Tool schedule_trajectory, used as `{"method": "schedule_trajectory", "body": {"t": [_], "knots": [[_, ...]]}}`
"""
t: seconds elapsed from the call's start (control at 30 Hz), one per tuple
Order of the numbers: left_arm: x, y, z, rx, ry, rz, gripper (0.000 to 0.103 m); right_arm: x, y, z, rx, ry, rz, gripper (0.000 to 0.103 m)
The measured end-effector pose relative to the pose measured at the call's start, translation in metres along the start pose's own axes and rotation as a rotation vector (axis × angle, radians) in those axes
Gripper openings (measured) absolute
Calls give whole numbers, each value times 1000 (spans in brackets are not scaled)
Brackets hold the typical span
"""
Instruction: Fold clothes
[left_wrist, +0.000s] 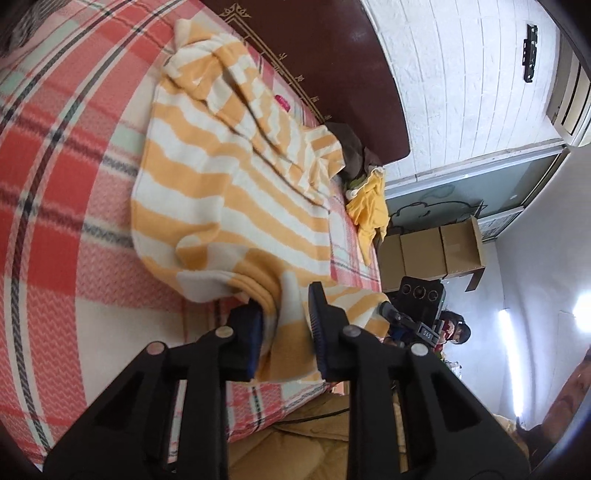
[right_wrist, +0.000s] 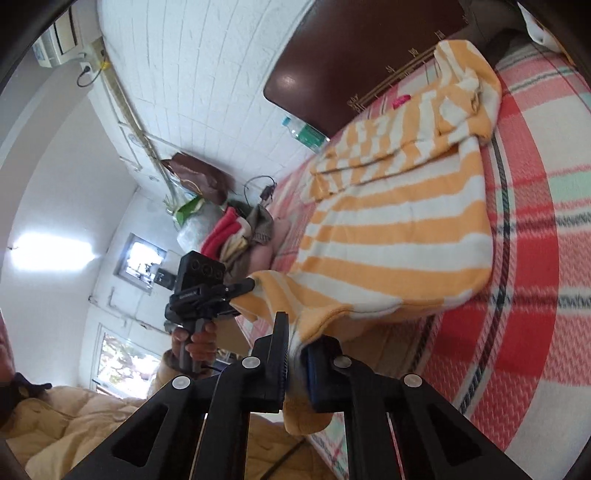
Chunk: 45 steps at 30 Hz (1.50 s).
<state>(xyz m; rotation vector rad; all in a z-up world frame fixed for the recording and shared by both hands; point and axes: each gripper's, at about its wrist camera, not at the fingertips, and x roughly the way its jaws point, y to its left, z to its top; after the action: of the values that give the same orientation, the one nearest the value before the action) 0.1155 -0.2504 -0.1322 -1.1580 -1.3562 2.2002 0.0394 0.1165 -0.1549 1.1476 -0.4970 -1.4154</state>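
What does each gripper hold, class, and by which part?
Both the left gripper and the right gripper grip the striped garment by its near hem edge.

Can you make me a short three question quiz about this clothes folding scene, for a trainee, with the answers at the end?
1. True or false: both grippers grip the hem of the striped sweater.
2. What does the sweater lie on? A) a bare wooden table B) a plaid blanket C) a cardboard box
3. Fill in: the small pink thing near the headboard lies beside the sweater's ____.

Key:
1. True: the left gripper and the right gripper each pinch the near edge.
2. B, the plaid blanket.
3. Sleeve; the pink thing is too small to identify.
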Motion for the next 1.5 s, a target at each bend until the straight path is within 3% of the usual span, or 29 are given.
{"method": "schedule_trajectory", "body": {"t": [0.2,0.43,0.7,1.03,1.13,1.23,1.5], "knots": [[1,-16,50,-4,-44,-57,25,-9,0,49,4,-91,65,8],[13,-16,126,-45,-97,-79,25,-25,-15,118,41,-199,61,8],[50,2,189,-92,-72,16,25,-11,-61,173,152,-219,20,8],[69,13,217,-86,-48,117,27,9,-112,209,263,-199,-55,13],[70,15,221,-87,-43,123,39,11,-117,213,270,-191,-69,17],[69,14,224,-81,-55,118,42,8,-121,217,281,-202,-79,36],[63,15,237,-113,-107,60,58,-1,-125,229,299,-246,-80,36]]}}
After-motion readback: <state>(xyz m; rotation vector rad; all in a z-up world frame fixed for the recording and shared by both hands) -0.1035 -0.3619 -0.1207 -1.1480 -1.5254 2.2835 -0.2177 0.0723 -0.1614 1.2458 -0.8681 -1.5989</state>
